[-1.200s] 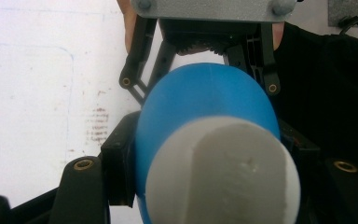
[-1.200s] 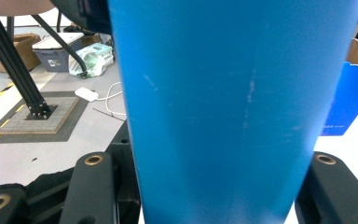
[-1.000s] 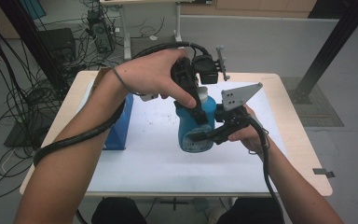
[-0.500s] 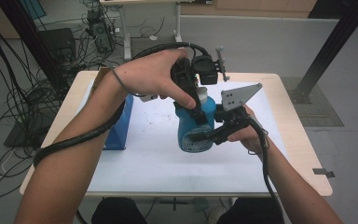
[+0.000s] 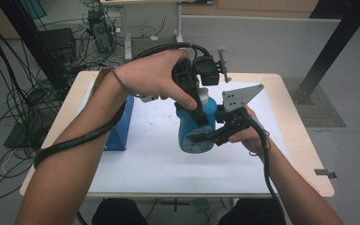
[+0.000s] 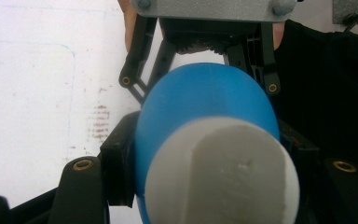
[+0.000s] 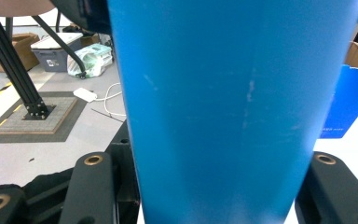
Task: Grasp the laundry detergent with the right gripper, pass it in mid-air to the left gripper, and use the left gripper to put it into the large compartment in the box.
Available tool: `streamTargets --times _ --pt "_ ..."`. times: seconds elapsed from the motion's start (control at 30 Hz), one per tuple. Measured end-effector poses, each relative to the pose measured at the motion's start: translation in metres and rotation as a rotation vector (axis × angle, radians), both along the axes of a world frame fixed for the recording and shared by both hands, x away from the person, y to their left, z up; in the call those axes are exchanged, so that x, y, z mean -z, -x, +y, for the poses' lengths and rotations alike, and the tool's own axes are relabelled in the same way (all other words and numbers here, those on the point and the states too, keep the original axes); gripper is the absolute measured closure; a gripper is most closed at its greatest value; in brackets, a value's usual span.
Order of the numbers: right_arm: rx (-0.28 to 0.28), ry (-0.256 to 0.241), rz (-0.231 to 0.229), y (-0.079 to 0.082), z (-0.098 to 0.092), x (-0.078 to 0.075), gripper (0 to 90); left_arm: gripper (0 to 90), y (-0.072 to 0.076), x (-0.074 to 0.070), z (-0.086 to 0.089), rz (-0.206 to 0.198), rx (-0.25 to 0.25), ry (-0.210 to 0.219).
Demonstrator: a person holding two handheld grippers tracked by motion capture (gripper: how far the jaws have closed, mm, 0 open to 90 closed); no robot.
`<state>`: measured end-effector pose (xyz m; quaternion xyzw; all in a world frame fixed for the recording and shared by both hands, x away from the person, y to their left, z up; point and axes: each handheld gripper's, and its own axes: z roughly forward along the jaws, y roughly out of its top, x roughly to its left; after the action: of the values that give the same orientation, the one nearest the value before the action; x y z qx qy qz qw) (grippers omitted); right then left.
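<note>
In the high view the right gripper (image 5: pixel 201 137) comes in from about four o'clock, its black jaws pinching the lower body of the blue plastic bottle with a white cap (image 5: pixel 197 126), which stands upright over the middle of the white-topped wooden table (image 5: pixel 136 164). In the right gripper view the bottle's blue wall (image 7: pixel 233 112) sits between the two jaws. Farther on, the left gripper (image 5: pixel 198 105) reaches down from eleven o'clock and clamps the white cap (image 6: pixel 223 172) between its jaws. At nine o'clock of the bottle, well apart, a blue cardboard box (image 5: pixel 122 126) stands on the table.
</note>
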<state>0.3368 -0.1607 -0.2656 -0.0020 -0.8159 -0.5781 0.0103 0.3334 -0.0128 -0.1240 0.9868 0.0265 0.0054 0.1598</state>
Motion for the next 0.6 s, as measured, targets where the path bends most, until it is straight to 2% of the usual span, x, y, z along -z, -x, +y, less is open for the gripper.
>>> streamTargets --times 0.27,0.6 --pt "0.000 0.002 0.001 -0.0006 0.0007 0.0008 44.1 37.7 0.0004 0.0008 0.0006 -0.004 -0.009 0.005" --pt "0.003 -0.012 0.005 -0.0025 0.0019 0.0027 43.3 37.8 -0.0013 0.0010 -0.0002 -0.012 -0.006 -0.013"
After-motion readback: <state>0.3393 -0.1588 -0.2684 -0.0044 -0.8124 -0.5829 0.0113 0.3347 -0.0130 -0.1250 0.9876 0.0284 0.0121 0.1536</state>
